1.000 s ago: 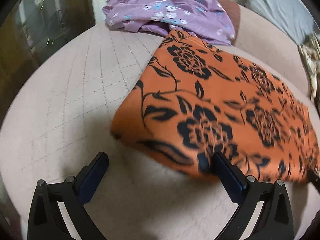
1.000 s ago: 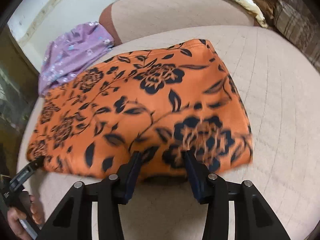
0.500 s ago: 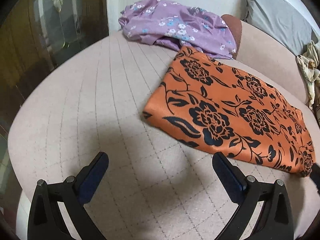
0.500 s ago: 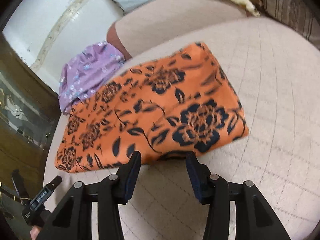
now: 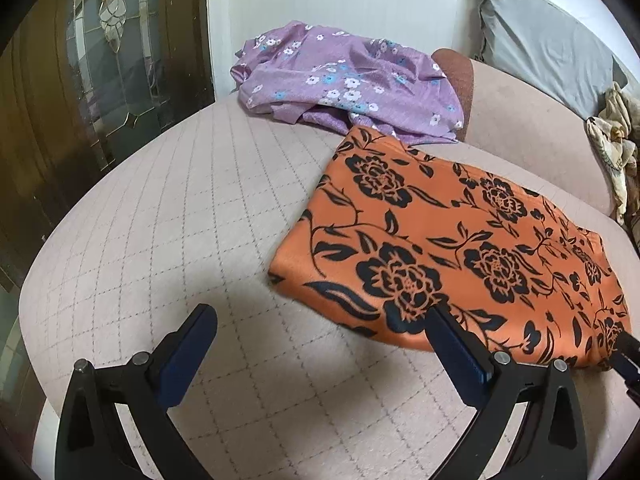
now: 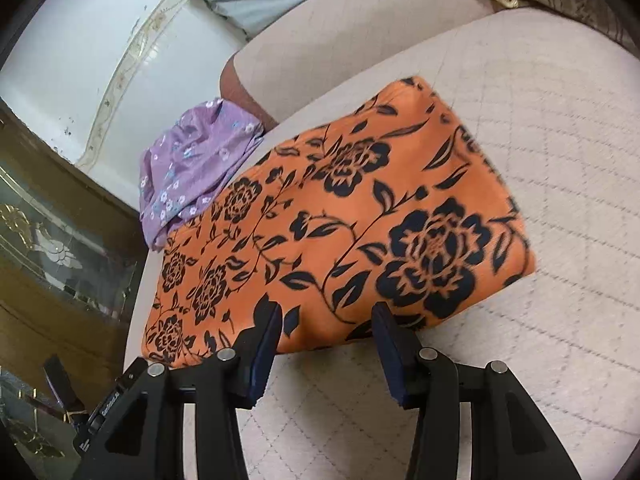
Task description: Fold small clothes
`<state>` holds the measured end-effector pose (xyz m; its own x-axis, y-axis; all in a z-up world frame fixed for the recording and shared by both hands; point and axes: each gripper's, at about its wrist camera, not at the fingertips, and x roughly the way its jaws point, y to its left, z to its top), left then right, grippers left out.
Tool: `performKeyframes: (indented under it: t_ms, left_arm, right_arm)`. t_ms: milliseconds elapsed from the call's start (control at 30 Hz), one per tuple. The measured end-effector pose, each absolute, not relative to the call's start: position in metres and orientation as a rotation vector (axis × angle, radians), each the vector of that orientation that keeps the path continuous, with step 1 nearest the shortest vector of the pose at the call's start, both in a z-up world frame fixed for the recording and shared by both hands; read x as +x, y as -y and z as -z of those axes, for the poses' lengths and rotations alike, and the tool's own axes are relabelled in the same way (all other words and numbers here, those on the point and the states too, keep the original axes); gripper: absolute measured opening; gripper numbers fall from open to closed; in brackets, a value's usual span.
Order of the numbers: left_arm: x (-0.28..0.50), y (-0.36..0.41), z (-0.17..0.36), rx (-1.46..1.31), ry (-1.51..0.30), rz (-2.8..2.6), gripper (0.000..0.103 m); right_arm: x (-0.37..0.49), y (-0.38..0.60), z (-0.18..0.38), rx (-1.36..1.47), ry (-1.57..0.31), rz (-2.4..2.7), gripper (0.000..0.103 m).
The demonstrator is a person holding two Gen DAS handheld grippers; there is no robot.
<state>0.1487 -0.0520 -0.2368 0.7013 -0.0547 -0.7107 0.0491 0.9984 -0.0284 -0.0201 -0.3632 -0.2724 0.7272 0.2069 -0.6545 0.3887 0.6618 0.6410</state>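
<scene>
The orange floral cloth [image 5: 460, 240] lies folded flat on the quilted cushion [image 5: 180, 220] (purple garment [image 5: 348, 80] behind it) — left gripper [image 5: 320, 324] spread wide, right gripper [image 6: 326, 322] parted, both empty.

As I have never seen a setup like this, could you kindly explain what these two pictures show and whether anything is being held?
No robot arm is involved: a person carries a two-fingered clamp in each hand, each with a wide-angle camera looking along its fingers. One picture comes from the left hand-held gripper, the other from the right hand-held gripper; the black prongs with blue pads are their fingers. On the quilted beige cushion lies a folded orange cloth with black flowers. Behind it sits a crumpled purple flowered garment, not yet folded. Both grippers stand open near the orange cloth's near edge, and neither holds anything.
</scene>
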Motion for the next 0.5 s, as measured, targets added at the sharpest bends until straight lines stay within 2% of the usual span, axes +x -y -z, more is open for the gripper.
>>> performKeyframes:
  t_ms: [500]
  left_arm:
    - [0.145,0.064,0.234,0.021,-0.772,0.061,0.103]
  right_arm:
    - [-0.024,0.356,0.278,0.926,-0.768,0.041,0.056]
